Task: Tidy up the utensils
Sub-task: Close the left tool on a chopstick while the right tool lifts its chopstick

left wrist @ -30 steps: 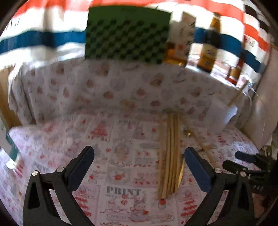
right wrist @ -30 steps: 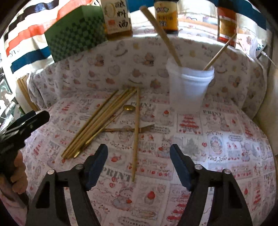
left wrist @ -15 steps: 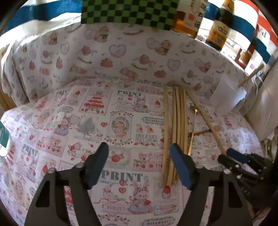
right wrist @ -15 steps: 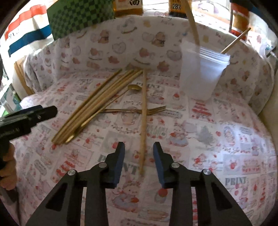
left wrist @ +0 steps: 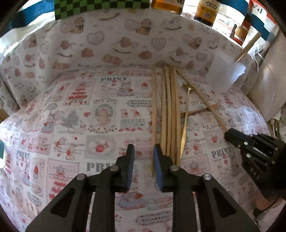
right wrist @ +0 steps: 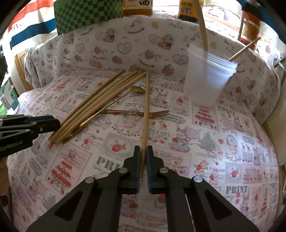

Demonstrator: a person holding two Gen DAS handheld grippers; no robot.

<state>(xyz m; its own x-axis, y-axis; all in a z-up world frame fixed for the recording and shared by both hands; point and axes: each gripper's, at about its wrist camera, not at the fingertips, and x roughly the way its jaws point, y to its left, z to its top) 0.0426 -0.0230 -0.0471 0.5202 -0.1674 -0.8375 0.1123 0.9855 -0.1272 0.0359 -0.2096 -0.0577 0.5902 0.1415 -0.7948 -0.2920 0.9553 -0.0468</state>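
Several wooden chopsticks [left wrist: 169, 110] lie in a bundle on the printed cloth, with one loose chopstick [left wrist: 153, 107] just left of them. My left gripper [left wrist: 143, 151] is closing around the near end of that loose stick, which lies beside the right pad with a gap to the left pad. My right gripper [right wrist: 143, 149] is shut on the near end of a separate chopstick [right wrist: 146, 110], which crosses a gold fork [right wrist: 157, 113]. A gold spoon [right wrist: 137, 89] lies beside the bundle [right wrist: 100, 101]. A clear plastic cup [right wrist: 207, 78] holds two sticks.
The cloth [left wrist: 71, 116] rises into a wall at the back. Above that wall stand a green checked box [right wrist: 85, 14] and several bottles [right wrist: 187, 9]. A pale board [left wrist: 264, 85] stands at the right edge of the left wrist view.
Both pairs of jaws have narrowed from wide. The left gripper sank toward the loose chopstick's near end. The right jaws came together on the single chopstick.
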